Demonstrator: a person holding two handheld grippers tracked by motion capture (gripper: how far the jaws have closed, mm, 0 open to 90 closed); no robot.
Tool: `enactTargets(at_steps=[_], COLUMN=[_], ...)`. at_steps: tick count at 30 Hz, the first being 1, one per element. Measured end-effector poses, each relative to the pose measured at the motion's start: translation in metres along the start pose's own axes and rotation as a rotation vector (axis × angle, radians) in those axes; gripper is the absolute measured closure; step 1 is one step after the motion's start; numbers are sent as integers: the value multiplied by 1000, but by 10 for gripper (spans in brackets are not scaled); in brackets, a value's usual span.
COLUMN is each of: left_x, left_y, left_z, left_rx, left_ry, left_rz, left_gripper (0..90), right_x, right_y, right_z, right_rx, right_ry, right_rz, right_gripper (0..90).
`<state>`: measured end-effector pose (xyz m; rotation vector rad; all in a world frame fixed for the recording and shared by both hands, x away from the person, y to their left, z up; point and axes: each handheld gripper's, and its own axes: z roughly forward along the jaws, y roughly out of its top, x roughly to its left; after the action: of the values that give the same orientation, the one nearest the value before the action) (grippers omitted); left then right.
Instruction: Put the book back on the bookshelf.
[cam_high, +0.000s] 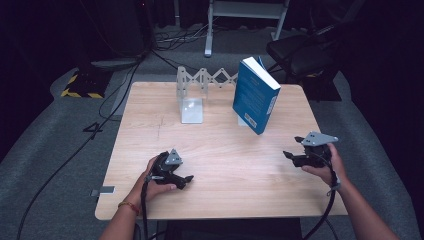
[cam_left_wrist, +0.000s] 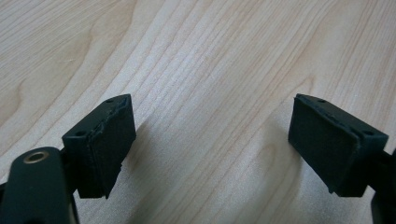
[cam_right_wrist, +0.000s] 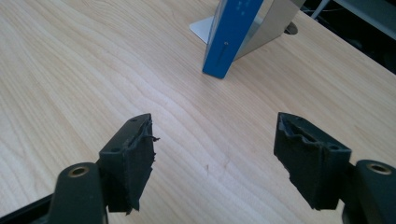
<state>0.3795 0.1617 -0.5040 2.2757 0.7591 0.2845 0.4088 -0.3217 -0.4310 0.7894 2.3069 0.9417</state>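
A blue book (cam_high: 255, 95) is seen standing tilted on the bench (cam_high: 220, 150), toward the far right corner, leaned against a metal bookend that is mostly hidden behind it in the high view. White print runs along the book's spine and lower cover, but it is too small to be read. In the right gripper view the book (cam_right_wrist: 232, 35) is seen edge-on, its lower corner resting on the wood, with the grey metal bookend (cam_right_wrist: 271, 25) sloping behind it. A second, bare bookend (cam_high: 191, 102) stands near the far edge, left of the book, joined to it by a zigzag metal lattice (cam_high: 210, 77) along the far edge.

The whole near half of the bench is left as bare wood, and wide room is offered between the two hands.

The left tongs (cam_high: 186, 179) are held low near the near left corner, pointing rightward across the wood, the hand (cam_high: 155, 182) resting on the bench; their jaws are spread wide with nothing between them. The right tongs (cam_high: 291, 156) are held above the right edge, well apart from the book, pointing leftward, gripped from behind by the right hand (cam_high: 327, 167). Their jaws stand wide apart and hold nothing.
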Motion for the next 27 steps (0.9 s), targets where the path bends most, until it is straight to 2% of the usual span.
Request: enactTargets(at_steps=[8, 14, 15, 17, 19, 21, 27], left_x=[0, 0, -1, -1, -1, -1, -1], left_y=[0, 0, 0, 0, 0, 0, -1], left_z=[0, 0, 0, 0, 0, 0, -1], left_rx=[-1, -1, -1, 0, -1, 0, 1], left_ry=[0, 3, 4, 7, 9, 10, 12], left_rz=[-1, -5, -5, -7, -9, -9, -10], left_gripper=[154, 153, 153, 153, 154, 153, 153], right_x=[-1, -5, -8, -10, -13, -17, -20], right_y=[-33, -59, -68, -73, -84, -93, -119], right_z=[-13, -20, -22, -23, -25, -28, -33], right_rx=[18, 24, 26, 24, 27, 28, 27], right_ry=[-21, -3, 4, 7, -3, 6, -4], right_rz=[30, 80, 110, 123, 164, 197, 286], right_gripper=[293, 288, 288, 288, 298, 298, 290])
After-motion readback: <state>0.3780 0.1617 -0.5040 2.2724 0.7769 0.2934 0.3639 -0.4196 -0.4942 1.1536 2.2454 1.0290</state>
